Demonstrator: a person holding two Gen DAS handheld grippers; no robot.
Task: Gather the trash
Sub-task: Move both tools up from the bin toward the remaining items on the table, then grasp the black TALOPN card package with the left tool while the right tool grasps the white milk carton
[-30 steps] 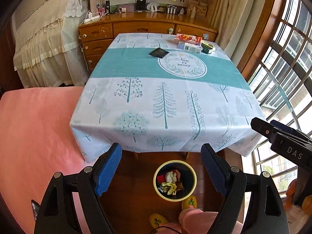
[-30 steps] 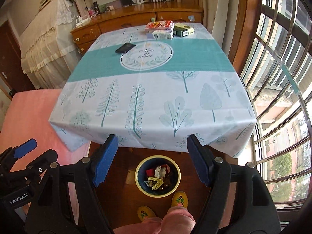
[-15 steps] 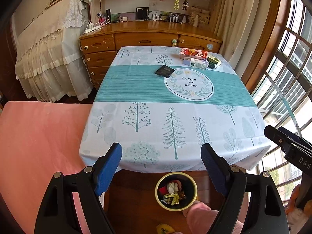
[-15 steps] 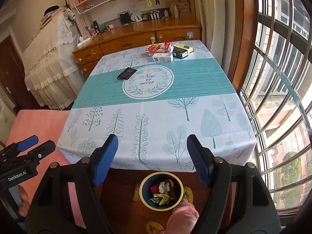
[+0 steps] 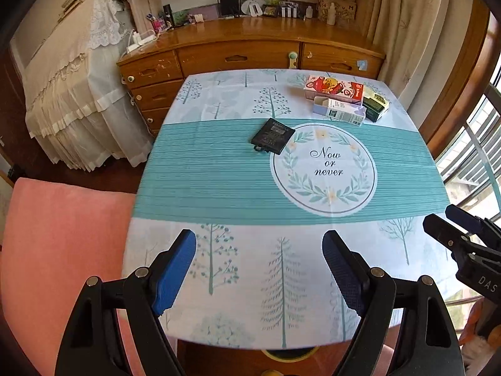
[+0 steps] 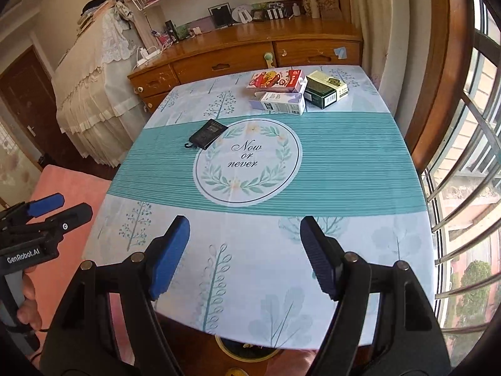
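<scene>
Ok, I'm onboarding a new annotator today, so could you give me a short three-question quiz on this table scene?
1. True or false: both hand-held grippers hold trash.
2. How many cartons sit at the table's far end? A) one B) three C) five
3. Fill in: the flat black packet lies beside the printed ____.

Key:
1. False: the left hand-held gripper and right hand-held gripper are open and hold nothing.
2. B: red carton, white carton, dark green carton.
3. Wreath.
</scene>
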